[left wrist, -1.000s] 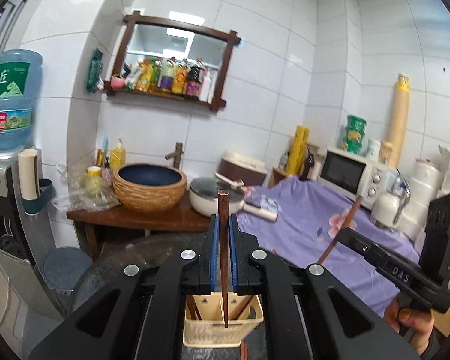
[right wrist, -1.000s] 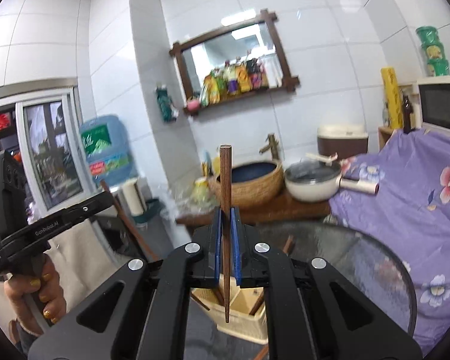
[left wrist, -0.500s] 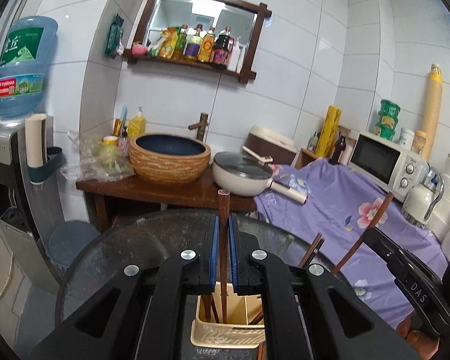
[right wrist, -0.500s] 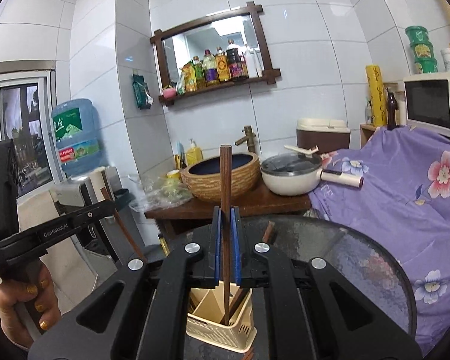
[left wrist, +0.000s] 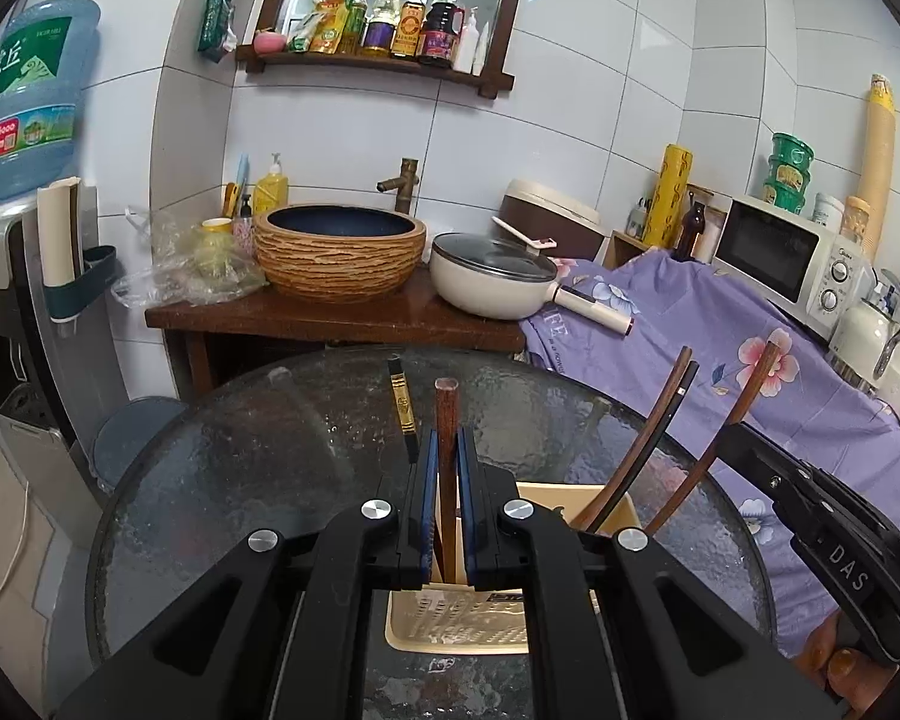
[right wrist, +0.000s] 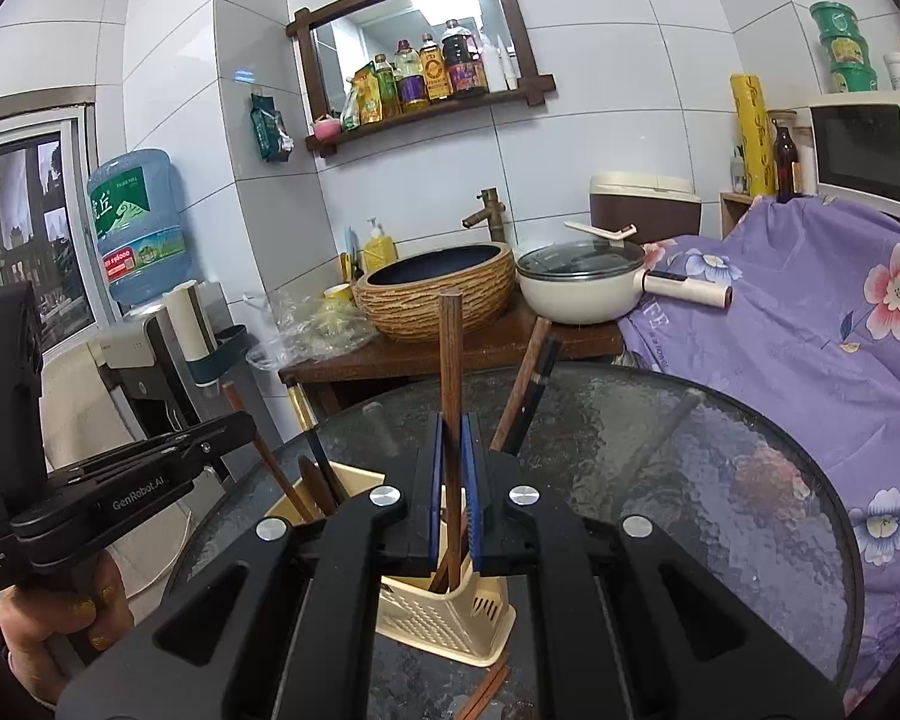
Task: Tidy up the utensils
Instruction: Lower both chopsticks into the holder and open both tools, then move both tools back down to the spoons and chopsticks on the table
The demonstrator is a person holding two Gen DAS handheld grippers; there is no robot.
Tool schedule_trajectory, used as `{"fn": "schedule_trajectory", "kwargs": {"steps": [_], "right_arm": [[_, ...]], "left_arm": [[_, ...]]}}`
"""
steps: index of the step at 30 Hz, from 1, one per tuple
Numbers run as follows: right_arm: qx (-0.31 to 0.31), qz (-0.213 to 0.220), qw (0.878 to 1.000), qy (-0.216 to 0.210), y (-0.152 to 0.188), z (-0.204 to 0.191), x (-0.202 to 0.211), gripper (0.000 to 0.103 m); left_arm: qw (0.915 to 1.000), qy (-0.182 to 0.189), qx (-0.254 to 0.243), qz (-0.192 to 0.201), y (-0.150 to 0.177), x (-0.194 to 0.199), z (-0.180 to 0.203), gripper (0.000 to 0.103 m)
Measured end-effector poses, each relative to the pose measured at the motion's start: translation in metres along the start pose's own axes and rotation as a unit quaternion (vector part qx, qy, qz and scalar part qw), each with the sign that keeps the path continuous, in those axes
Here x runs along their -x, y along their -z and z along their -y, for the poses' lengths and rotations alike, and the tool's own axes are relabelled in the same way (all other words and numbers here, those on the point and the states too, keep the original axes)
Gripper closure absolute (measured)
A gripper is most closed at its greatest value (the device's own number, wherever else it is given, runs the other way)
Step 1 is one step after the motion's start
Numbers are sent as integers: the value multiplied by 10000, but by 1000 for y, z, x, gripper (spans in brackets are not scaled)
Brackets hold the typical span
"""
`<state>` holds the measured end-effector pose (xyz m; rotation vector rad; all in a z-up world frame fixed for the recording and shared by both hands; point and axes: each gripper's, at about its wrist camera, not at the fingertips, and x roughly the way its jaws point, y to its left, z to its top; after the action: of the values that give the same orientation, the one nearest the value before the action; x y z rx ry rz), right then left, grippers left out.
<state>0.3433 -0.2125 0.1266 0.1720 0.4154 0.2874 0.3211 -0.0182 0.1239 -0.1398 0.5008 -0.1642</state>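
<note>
Two brown wooden chopsticks, each clamped upright in a closed gripper. Left gripper (left wrist: 448, 483) pinching its chopstick (left wrist: 447, 420) directly above the cream utensil holder (left wrist: 594, 495) on the round glass worktop (left wrist: 258, 450), lower tip already inside the holder's near compartment. Right gripper (right wrist: 453, 483) pinching the other chopstick (right wrist: 450, 360) likewise, tip down among the chopsticks standing there. Long axes near vertical, so likely just a straight drop and release.

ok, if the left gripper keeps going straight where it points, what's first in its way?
Probably the cream utensil holder just under the left gripper; its chopstick already points into it. Depth is unclear.
</note>
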Motion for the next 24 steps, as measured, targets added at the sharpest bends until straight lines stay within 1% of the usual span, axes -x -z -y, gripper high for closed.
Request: {"fn": "schedule_trajectory", "kwargs": {"steps": [2,6,7,9,10,11,12,13,15,17,18,20,24], "right_arm": [[-1,-45,10000,22,3,1,-3,96],[-27,-4,10000,31,5,2,-2,96],[-32,-14,10000,30,5,2,-2,95],[-18,-46,10000,48,6,4,-2,87],[-12,0,10000,73,7,5,1,68],[-11,46,9999,99,8,5,4,45],[-14,143,9998,132,9,5,9,40],[-3,260,9995,179,12,5,16,40],[93,272,9994,204,16,3,25,40],[122,281,9994,142,22,2,34,40],[138,262,9995,131,26,1,38,40],[218,128,9996,121,36,-1,43,40],[298,-361,9988,175,63,-1,41,39]], "left_arm": [[10000,-59,-52,48,1,1,0,97],[10000,3,-87,43,2,3,2,96],[10000,32,-71,35,2,3,2,94],[10000,29,-75,40,2,4,2,79],[9999,29,-105,60,2,6,3,66],[9999,30,-138,98,3,9,3,52],[9998,32,-148,149,5,13,3,47],[9997,37,-159,202,7,17,3,41],[9995,20,-197,247,12,23,2,36],[9995,9,-224,235,18,28,0,27],[9996,11,-196,220,23,31,-3,25],[9997,32,-126,184,31,34,-6,19],[9999,43,-137,-47,55,38,-12,18]]}}
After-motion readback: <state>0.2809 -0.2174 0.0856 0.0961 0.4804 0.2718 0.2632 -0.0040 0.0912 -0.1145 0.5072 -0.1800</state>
